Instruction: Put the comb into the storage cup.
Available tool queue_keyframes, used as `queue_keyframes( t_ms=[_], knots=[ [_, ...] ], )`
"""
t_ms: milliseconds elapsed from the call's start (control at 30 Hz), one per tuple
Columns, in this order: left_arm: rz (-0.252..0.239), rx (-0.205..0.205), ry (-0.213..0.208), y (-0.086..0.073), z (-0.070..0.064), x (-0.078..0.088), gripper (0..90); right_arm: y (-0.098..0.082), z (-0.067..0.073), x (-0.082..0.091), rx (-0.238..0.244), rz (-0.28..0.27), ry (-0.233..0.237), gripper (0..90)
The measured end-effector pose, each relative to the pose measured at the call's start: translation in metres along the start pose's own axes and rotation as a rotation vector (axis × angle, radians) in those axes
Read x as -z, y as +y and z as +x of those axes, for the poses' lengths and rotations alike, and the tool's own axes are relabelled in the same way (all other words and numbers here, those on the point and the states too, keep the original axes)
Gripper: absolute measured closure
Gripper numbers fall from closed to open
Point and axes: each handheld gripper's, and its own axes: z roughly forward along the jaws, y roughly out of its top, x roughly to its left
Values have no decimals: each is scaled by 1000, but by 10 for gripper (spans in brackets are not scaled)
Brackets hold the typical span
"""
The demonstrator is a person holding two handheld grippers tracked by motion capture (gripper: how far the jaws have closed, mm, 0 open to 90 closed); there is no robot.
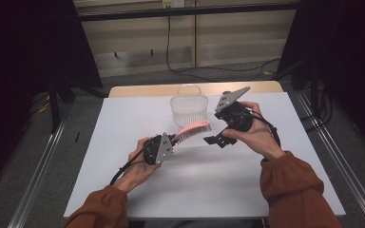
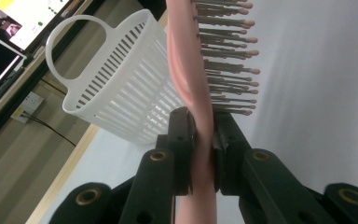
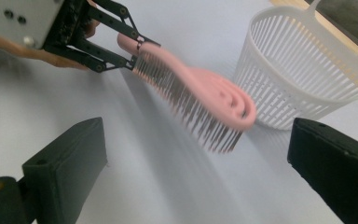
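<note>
Left gripper (image 1: 171, 140) clamped on the handle of a pink brush (image 1: 194, 129), jaws pinching it from both sides, as seen close up in the left gripper view (image 2: 200, 140). Brush (image 2: 186, 70) held above the white table (image 1: 123, 180), clear of the surface, bristles (image 3: 191, 109) turned downward, head reaching toward the far right. Head near a white slatted basket (image 1: 189, 108) at the table's far middle, just short of its near wall, not touching. Basket (image 3: 303, 70) upright, handle (image 2: 58, 42) raised at its far side.

Right gripper (image 1: 216, 140) released, jaws spread wide with nothing between them, just to the right of the brush head. In the right gripper view, the two black jaws stood at either lower corner (image 3: 205, 177), with the brush (image 3: 205, 93) and the left gripper (image 3: 116, 44) beyond them, brush slightly blurred. Right hand (image 1: 249, 130) wrapped round that gripper's body, grey plate (image 1: 230, 99) tilted upward on top. Left hand (image 1: 140, 159) near the table's middle, cable trailing back along the forearm.
</note>
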Motion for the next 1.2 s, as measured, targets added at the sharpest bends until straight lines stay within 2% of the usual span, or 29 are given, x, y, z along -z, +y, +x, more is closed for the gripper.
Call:
queue_keyframes(
  t_ms=[200, 333, 533, 633, 833, 1000, 1200],
  knots=[
    [-28, 64, -7, -2, 5, 2, 798, -11, 1, -2, -17, -39, 5, 39],
    [-50, 132, -19, -2, 7, 1, 798, -18, 2, -7, -28, -60, -2, 45],
    [-80, 180, -41, -3, 6, 2, 798, -30, 5, -15, -59, -119, -24, 55],
    [-111, 229, -56, -3, 9, 4, 798, -33, 4, -16, -66, -146, -21, 52],
    [-173, 326, -112, -7, 15, 8, 798, -36, 8, -16, -78, -185, -4, 50],
    [-211, 358, -139, -10, 16, 10, 798, -42, 12, -20, -79, -222, -10, 44],
    [-251, 396, -157, -11, 18, 12, 798, -48, 13, -25, -106, -262, -6, 42]
  ],
)
